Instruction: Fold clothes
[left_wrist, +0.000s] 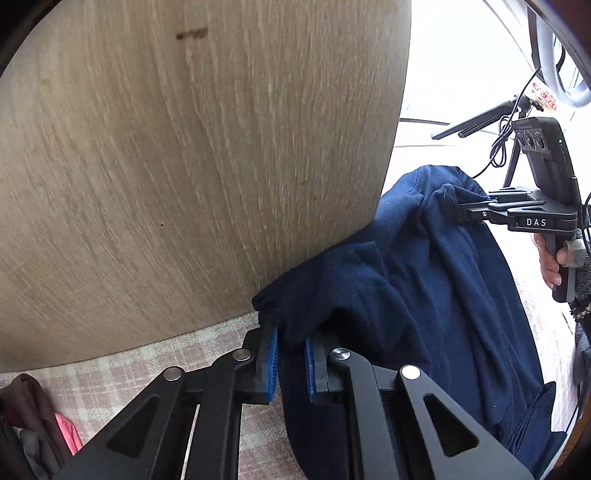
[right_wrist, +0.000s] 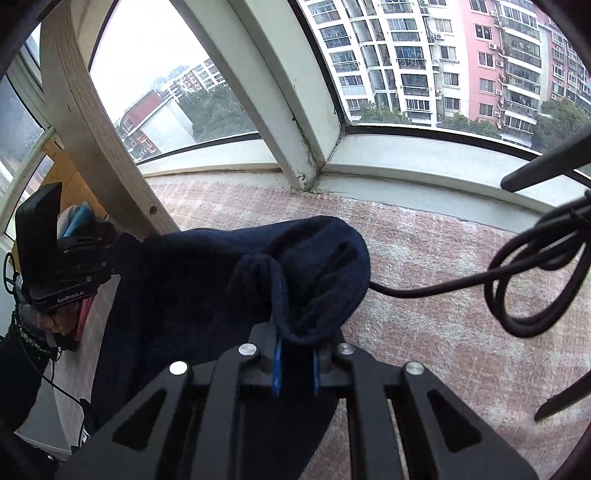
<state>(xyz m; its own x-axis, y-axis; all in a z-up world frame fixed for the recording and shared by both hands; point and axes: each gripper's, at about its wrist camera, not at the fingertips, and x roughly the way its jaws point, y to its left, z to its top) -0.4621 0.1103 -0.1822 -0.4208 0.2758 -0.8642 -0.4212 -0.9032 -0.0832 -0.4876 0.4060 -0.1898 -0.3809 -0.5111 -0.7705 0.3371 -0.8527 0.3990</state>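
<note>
Navy knit fabric, one garment (left_wrist: 436, 280), hangs slack between two grippers above a pale woven mat (right_wrist: 424, 295), beside a light wood panel (left_wrist: 184, 166). The left gripper (left_wrist: 290, 363) has its blue pads nearly together, pinching a bunched edge of the cloth; the right gripper (right_wrist: 295, 363) is likewise almost closed on a gathered fold of the same cloth. Judged step: lifting and spreading the garment before laying it flat. To do this well, keep both pinches firm, draw the hands apart until the held edge runs taut, and keep the two grip points level so the body hangs without twist; then lower it onto the mat clear of the black cable (right_wrist: 535, 280). Count: one garment held, two grippers, one cable coil, and a small heap of other clothing (left_wrist: 33, 424) at the mat's edge, number unclear.
</note>
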